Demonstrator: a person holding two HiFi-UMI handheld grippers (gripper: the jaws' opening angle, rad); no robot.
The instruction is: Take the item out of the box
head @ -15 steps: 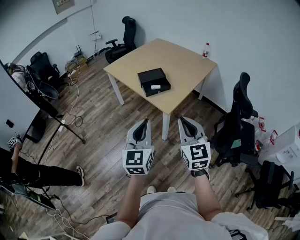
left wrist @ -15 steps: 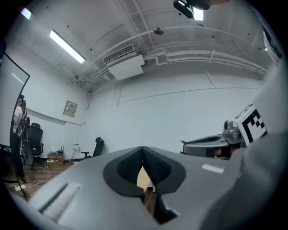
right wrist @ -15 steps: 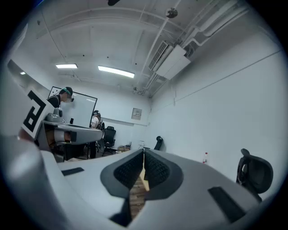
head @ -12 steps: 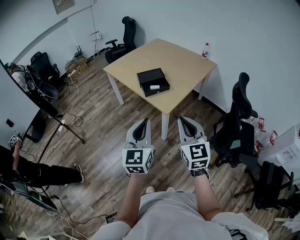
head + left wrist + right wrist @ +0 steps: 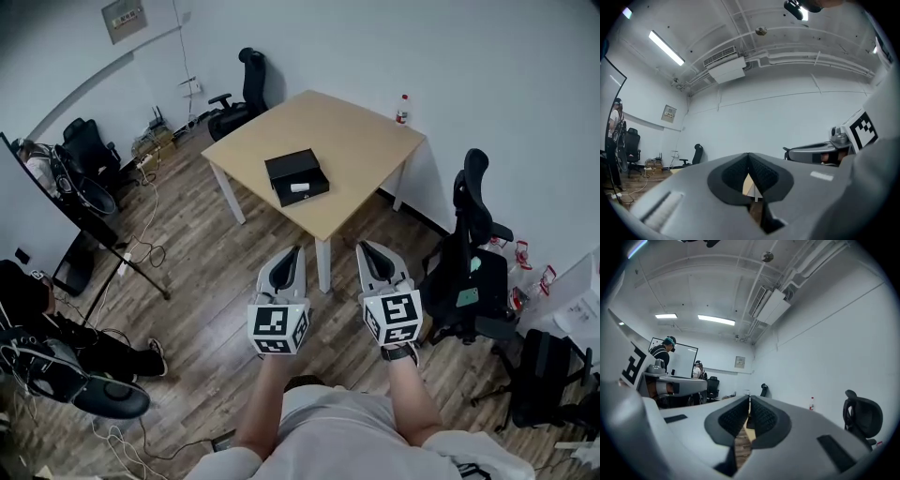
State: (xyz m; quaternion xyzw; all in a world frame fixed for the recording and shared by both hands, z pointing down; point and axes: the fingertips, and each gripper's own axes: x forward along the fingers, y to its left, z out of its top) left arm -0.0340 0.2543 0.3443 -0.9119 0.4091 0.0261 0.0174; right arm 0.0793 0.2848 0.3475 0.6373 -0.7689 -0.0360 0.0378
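Observation:
An open black box (image 5: 296,176) lies on a light wooden table (image 5: 352,141) across the room, with a small white item (image 5: 299,187) inside its nearer half. My left gripper (image 5: 295,254) and right gripper (image 5: 367,248) are held side by side at waist height, well short of the table. Both are shut with nothing between their jaws. In the left gripper view the pads (image 5: 749,171) meet at the tip, and a sliver of the table shows behind them. In the right gripper view the pads (image 5: 749,414) also touch.
A black office chair (image 5: 469,253) stands right of the table, another (image 5: 246,89) behind it by the wall. A water bottle (image 5: 402,108) stands on the table's far corner. A person sits at the left (image 5: 56,328) among cables. Wooden floor lies between me and the table.
The view has shifted: the table and box now sit a little further up and left, and both grippers show slightly lower. The person at the left has moved.

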